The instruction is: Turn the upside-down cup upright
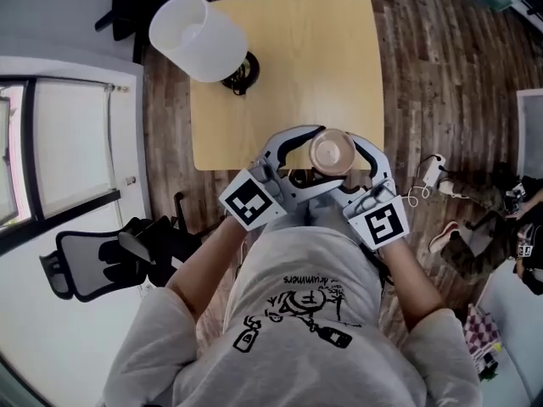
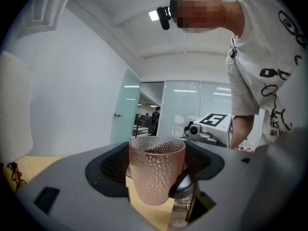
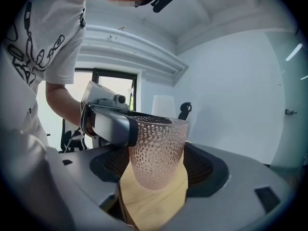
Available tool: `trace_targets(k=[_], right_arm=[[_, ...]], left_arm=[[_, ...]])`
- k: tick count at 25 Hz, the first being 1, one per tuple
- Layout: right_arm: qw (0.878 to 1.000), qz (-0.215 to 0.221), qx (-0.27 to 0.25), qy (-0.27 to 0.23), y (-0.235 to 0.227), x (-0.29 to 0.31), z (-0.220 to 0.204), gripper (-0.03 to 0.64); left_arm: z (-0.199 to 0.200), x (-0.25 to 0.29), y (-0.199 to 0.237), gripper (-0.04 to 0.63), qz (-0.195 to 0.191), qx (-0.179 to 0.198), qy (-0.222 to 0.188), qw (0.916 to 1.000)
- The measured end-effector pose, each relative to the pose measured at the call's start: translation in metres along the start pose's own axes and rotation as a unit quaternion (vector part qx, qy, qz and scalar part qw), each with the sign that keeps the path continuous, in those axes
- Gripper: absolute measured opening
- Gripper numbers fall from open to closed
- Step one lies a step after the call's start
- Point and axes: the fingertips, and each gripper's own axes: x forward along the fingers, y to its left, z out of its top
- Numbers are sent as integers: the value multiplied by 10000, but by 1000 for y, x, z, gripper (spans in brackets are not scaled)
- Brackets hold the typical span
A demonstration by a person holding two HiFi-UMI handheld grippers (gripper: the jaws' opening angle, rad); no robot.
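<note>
A pink dimpled glass cup (image 1: 332,152) hangs upright, mouth up, in the air just over the near edge of the wooden table (image 1: 288,66). My left gripper (image 1: 310,161) closes on it from the left and my right gripper (image 1: 348,168) from the right. In the left gripper view the cup (image 2: 156,165) fills the gap between the ribbed pads (image 2: 111,167), and a dark finger of the other gripper shows at its lower right. In the right gripper view the cup (image 3: 158,148) sits between the pads (image 3: 202,165), with the left gripper's finger (image 3: 113,126) against its rim.
A lamp with a white shade (image 1: 197,36) stands at the table's far left corner. A black office chair (image 1: 93,265) is on the left. Cables and a white power strip (image 1: 433,175) lie on the wood floor to the right.
</note>
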Motion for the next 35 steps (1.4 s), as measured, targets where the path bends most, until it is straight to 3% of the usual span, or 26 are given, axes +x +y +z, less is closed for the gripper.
trace_targets(k=[5,18,35], right_arm=[[9985,31,41,548,-3,16,-52,331],[9939,79,-119,1096,-20,57,-158,331],[9908,-47,-254,1328,-29,69,-206,331]], left_arm=[[-46,7,12,359,11,-9,221,9998],[-152,28,47,356,166,132,758,9969],[-197,39,59,356,189,219,915,9954]])
